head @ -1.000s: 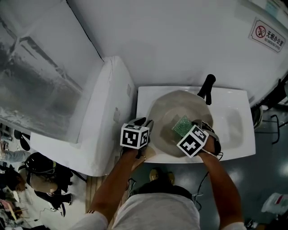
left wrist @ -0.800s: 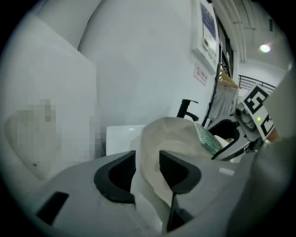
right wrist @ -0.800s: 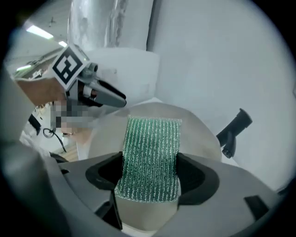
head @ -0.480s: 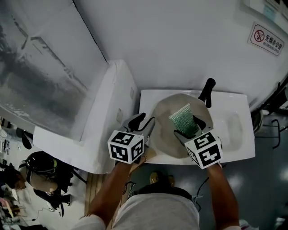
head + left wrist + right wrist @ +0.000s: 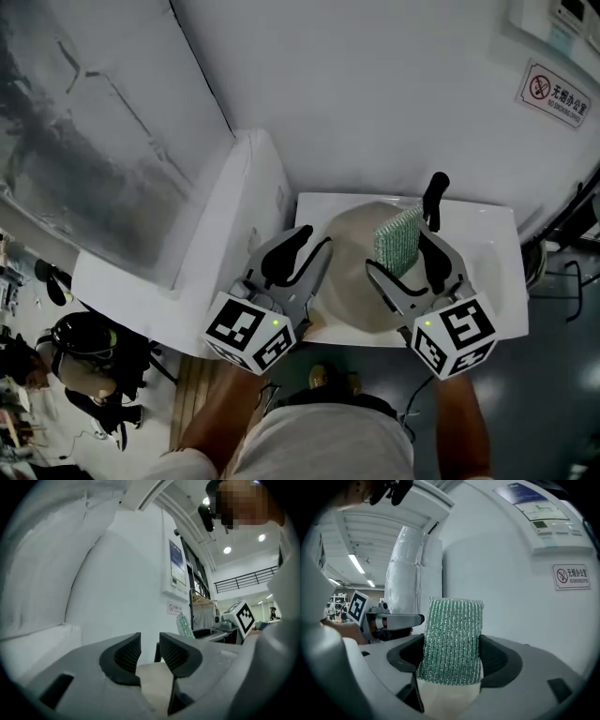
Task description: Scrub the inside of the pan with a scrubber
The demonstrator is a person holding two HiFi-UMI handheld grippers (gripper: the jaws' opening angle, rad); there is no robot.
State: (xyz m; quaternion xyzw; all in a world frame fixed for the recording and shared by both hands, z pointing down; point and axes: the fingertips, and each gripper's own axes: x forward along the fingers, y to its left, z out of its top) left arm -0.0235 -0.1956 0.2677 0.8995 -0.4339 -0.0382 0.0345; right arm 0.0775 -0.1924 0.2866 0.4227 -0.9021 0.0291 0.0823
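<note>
Now scrubber higher, off pan.

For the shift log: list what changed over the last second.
Both grippers rose towards the camera. The right gripper lifted the green scrubber out of the pan, still clamped. The left gripper left the pan's edge; its jaws have just been closing, nothing between them. The pan stays in the sink.

**Both grippers raised over the sink**

The right gripper clamps a green mesh rectangular scrubber upright above the round beige black-handled pan. The pan lies in the white rectangular sink. The left gripper shows at the pan's left edge. Its jaws have just been closing, with nothing between them.
</note>
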